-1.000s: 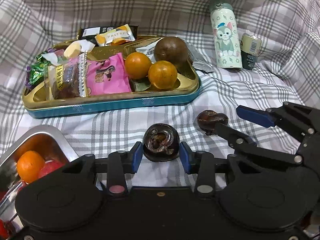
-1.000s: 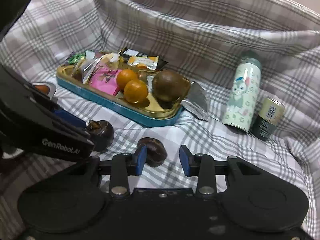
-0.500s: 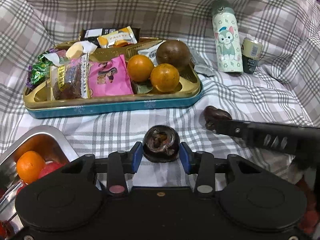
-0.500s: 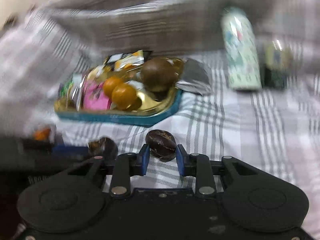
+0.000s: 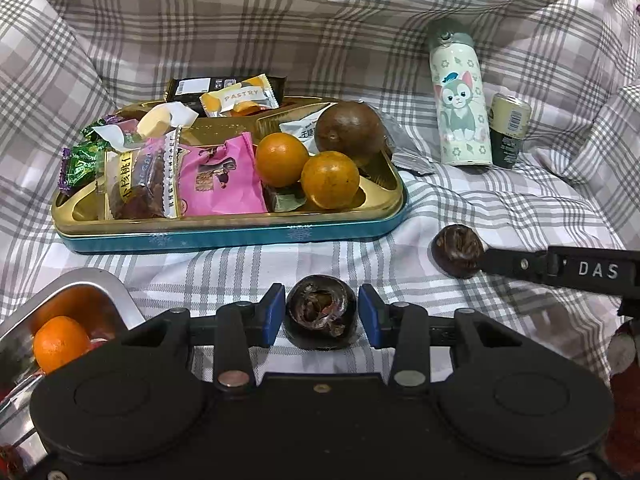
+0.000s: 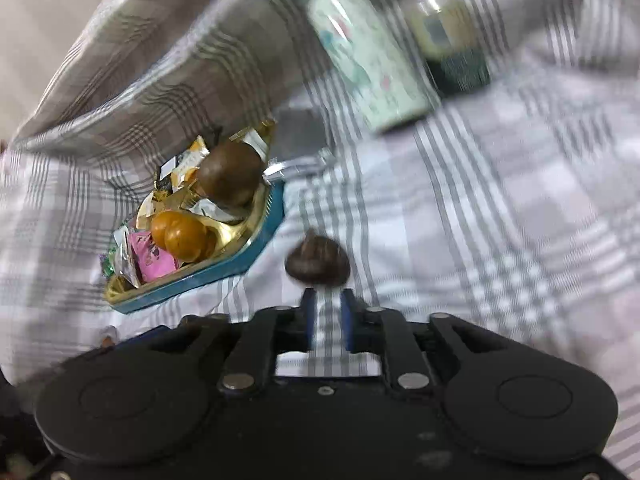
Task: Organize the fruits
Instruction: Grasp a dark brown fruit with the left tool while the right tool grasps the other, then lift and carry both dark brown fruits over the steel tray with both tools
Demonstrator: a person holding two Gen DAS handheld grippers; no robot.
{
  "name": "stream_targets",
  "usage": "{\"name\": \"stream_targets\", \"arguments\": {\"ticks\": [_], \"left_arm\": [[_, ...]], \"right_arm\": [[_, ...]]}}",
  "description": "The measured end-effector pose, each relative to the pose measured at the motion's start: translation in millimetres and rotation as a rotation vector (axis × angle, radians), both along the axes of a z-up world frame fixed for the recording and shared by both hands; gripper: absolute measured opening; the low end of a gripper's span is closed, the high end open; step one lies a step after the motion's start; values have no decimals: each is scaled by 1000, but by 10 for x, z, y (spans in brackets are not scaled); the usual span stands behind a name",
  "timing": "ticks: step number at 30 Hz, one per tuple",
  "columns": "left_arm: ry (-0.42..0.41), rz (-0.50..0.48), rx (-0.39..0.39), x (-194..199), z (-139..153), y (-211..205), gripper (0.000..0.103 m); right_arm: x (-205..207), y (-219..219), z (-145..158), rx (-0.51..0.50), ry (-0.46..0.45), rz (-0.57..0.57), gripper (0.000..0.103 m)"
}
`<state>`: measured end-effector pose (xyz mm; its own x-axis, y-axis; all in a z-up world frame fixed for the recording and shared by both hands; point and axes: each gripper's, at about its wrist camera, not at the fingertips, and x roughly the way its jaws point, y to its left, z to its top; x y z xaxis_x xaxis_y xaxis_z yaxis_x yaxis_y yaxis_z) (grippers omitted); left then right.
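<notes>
Clearly both dark fruits are bound for sorting: left hand-held gripper (image 5: 322, 315) open astride one fruit (image 5: 321, 317), right hand-held gripper (image 6: 328, 302) pinched nearly shut, its tips at the other fruit (image 6: 317, 265).

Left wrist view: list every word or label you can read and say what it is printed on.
"PASTRY": on the yellow snack packet at the back of the tin tray.
"DAS": on the black arm of the right gripper.
Chinese characters on the clear snack wrapper: too small to read.
Small can's label: unreadable.
</notes>
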<state>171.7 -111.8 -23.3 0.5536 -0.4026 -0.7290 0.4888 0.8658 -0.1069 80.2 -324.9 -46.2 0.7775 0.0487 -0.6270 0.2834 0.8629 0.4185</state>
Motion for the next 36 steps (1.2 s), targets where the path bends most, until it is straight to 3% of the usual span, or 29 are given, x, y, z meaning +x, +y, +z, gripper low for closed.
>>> {"name": "stream_targets", "arguments": {"ticks": [2,5,7,18,21,23,29,36], "left_arm": [[-3,7,3,-4,-2,-17,50],[-8,11,10,-7,-3,-32,50],[-7,14,13,-5,-5,-36,50],[9,36,17,0,-22,-40,53],[11,38,15,-3,-20,-31,53],[21,42,3,0,-13,-10,53],[16,45,-27,-41,24,56,51],[-17,35,13,-93,-14,-13,52]], "right_arm": [[3,160,52,-123,-42,1,42],[95,416,61,-343,-78,6,48],[144,506,17,-392,-78,38,51],[335,601,-272,-434,-41,35,54],[372,588,-268,-434,-31,36,51],[352,593,-257,-441,-28,35,43],[300,509,-202,-370,-26,7,43],[231,541,-81,-361,-69,3,43]]}}
